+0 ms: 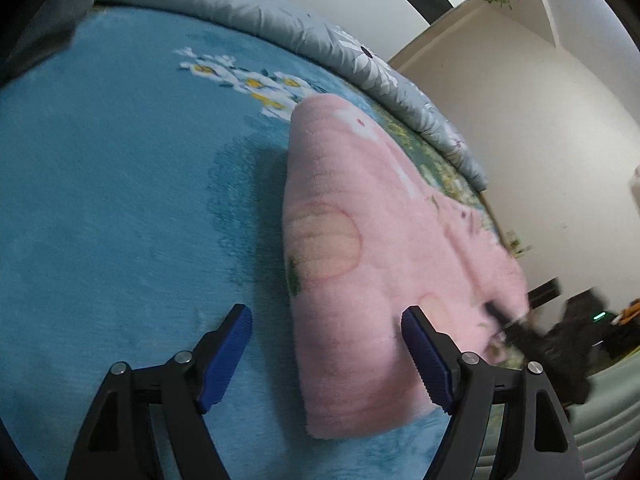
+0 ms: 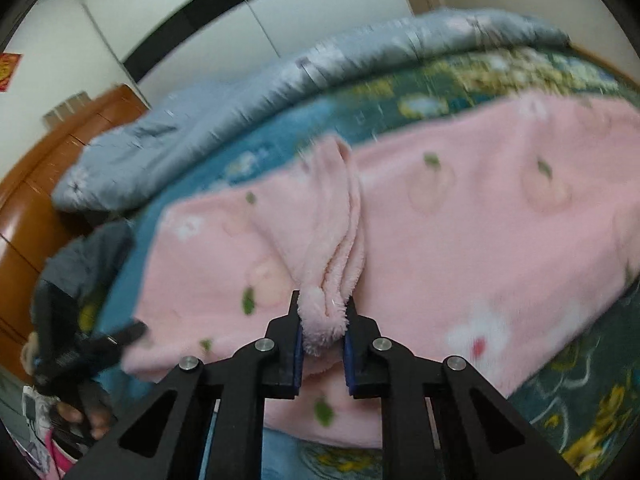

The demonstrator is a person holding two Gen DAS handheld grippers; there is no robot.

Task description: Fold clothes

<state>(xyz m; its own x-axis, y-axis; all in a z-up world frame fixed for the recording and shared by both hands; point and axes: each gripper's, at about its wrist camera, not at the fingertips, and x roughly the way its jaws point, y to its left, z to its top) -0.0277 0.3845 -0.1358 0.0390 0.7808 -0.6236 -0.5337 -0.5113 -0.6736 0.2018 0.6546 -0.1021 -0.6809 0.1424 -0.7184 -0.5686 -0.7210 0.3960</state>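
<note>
A pink fleece garment (image 1: pixel 360 248) with peach and flower prints lies on a blue flowered bed cover (image 1: pixel 112 184). My left gripper (image 1: pixel 326 354) is open and empty, its jaws standing wide just above the garment's near edge. My right gripper (image 2: pixel 322 334) is shut on a bunched fold of the pink garment (image 2: pixel 460 248) and lifts that fold off the rest of the cloth. The right gripper shows blurred in the left wrist view (image 1: pixel 516 328) at the garment's right side. The left gripper shows blurred in the right wrist view (image 2: pixel 88 352) at the lower left.
A rumpled grey quilt (image 1: pixel 280 20) lies along the far side of the bed, also in the right wrist view (image 2: pixel 248 104). A brown wooden headboard (image 2: pixel 48 168) stands at the left. White walls (image 1: pixel 520 112) and dark items on the floor (image 1: pixel 588 320) lie beyond the bed.
</note>
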